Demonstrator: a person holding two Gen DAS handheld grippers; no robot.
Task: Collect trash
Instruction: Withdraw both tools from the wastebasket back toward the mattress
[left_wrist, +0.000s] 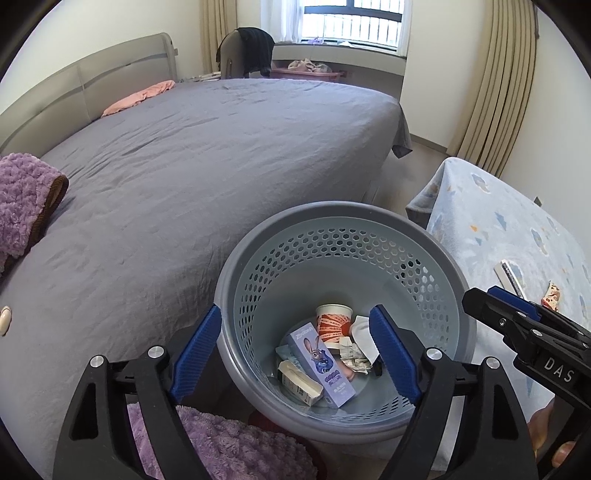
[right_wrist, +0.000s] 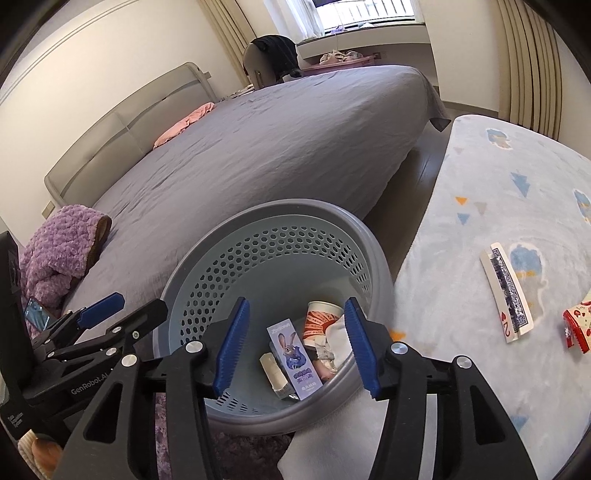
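A grey-blue perforated trash bin (left_wrist: 332, 210) (right_wrist: 295, 205) stands between the bed and a low table. Inside it lie a purple box with a cartoon rabbit (left_wrist: 321, 365) (right_wrist: 295, 358), a paper cup (left_wrist: 334, 319) (right_wrist: 319, 317), crumpled paper (left_wrist: 354, 354) and a small cream carton (left_wrist: 299, 384). My left gripper (left_wrist: 295, 321) hovers open over the bin's near rim with nothing between its fingers. My right gripper (right_wrist: 295, 306) is open above the bin too, and empty. On the table's blue blanket lie a pack of playing cards (right_wrist: 506, 291) (left_wrist: 511, 277) and a red-and-white wrapper (right_wrist: 576, 328) (left_wrist: 552, 295).
A wide bed with a grey sheet (left_wrist: 221, 147) fills the left and middle. A fluffy purple blanket (left_wrist: 22, 199) lies at its near corner and below the bin. The blue patterned blanket (right_wrist: 498, 184) covers the table on the right. Curtains (left_wrist: 498, 92) and a window are at the back.
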